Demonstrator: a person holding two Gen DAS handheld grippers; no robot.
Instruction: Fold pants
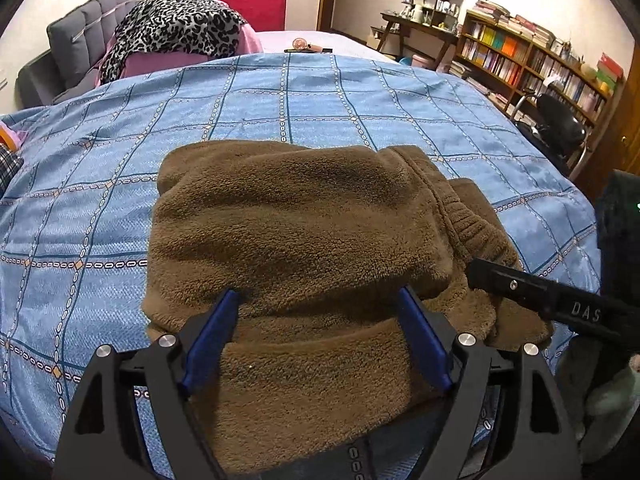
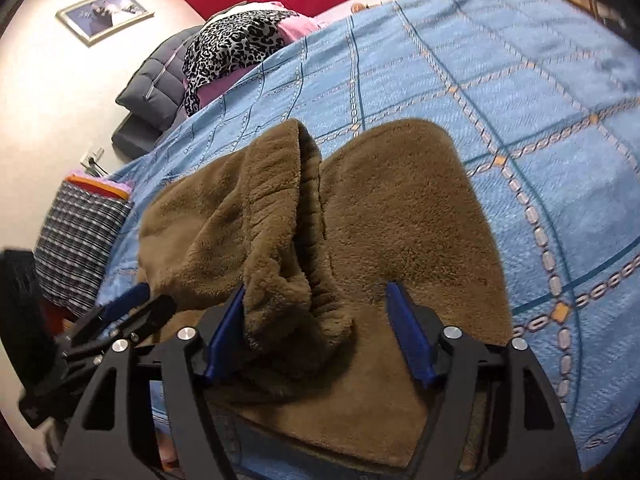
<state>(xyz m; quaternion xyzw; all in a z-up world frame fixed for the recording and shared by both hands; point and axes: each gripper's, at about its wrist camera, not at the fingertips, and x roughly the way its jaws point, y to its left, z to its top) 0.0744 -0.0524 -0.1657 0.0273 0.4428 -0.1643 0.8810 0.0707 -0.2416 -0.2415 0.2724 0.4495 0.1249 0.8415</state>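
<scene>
The brown fleece pants (image 1: 304, 232) lie folded into a thick bundle on the blue checked bedspread (image 1: 120, 208). My left gripper (image 1: 318, 292) hovers open over the bundle's near edge, its blue pads (image 1: 216, 332) spread wide on either side of the fabric without pressing it. From the right, one black finger of my right gripper (image 1: 520, 284) reaches onto the pants' ribbed band (image 1: 476, 224). In the right wrist view, my right gripper (image 2: 315, 287) is open over the pants (image 2: 400, 208). A bunched fold (image 2: 288, 304) rests against its left pad. My left gripper (image 2: 148, 300) shows at the left.
A leopard-print cloth (image 1: 176, 28) and pink bedding are heaped at the head of the bed against a grey headboard (image 1: 76, 44). A plaid folded stack (image 2: 80, 240) sits at the bed's left edge. A bookshelf (image 1: 532, 60), desk and black chair (image 1: 560, 124) stand to the right.
</scene>
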